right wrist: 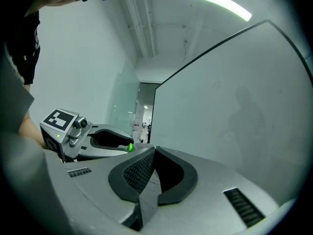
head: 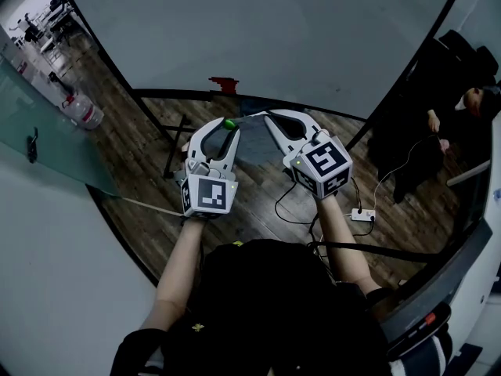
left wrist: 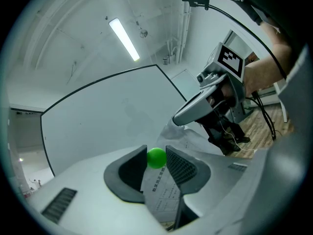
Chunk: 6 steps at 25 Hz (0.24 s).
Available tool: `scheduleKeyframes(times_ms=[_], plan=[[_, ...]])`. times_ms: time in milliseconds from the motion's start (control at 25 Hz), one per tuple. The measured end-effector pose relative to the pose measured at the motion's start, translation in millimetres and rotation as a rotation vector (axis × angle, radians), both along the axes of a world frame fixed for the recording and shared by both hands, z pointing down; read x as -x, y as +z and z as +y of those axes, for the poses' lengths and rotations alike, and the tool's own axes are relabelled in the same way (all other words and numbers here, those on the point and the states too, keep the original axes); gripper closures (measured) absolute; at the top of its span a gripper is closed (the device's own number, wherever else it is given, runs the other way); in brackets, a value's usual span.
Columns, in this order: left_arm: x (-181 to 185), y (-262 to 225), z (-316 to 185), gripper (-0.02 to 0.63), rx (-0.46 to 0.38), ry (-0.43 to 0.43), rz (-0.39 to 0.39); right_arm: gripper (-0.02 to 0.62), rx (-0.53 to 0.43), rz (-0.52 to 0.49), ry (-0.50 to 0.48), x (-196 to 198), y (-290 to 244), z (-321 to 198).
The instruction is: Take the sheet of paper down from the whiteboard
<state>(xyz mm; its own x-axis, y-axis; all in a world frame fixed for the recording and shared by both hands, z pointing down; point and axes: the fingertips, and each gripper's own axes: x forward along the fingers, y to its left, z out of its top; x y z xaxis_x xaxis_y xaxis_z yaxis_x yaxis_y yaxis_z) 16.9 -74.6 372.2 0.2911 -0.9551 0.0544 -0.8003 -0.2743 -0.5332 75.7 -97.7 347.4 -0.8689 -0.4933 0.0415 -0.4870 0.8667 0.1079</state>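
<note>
The sheet of paper (head: 255, 146) hangs between my two grippers, just in front of the whiteboard (head: 274, 30). My left gripper (head: 227, 124) is shut on a small green ball magnet (left wrist: 156, 157) at the sheet's upper left corner. In the left gripper view the printed sheet (left wrist: 164, 195) runs down between the jaws under the ball. My right gripper (head: 266, 117) is shut on the sheet's upper edge. In the right gripper view the paper (right wrist: 146, 199) is pinched between the ribbed pads. Both grippers point level at the board, close together.
A red object (head: 225, 84) sits at the whiteboard's lower edge, and the stand's leg (head: 174, 147) rests on the wooden floor. A power strip (head: 362, 215) with cables lies to the right. A person in black (head: 438, 108) is at the far right, a glass wall (head: 47, 139) at the left.
</note>
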Motion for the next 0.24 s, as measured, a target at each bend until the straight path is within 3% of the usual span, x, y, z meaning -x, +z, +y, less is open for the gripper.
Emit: scheduleKeyframes(times_ms=[240], plan=[[-2.6,2.2,-0.4,0.468,0.0,-0.001,-0.005,0.584,0.004,0.005,-0.006,-2.4,2.9,-0.2]])
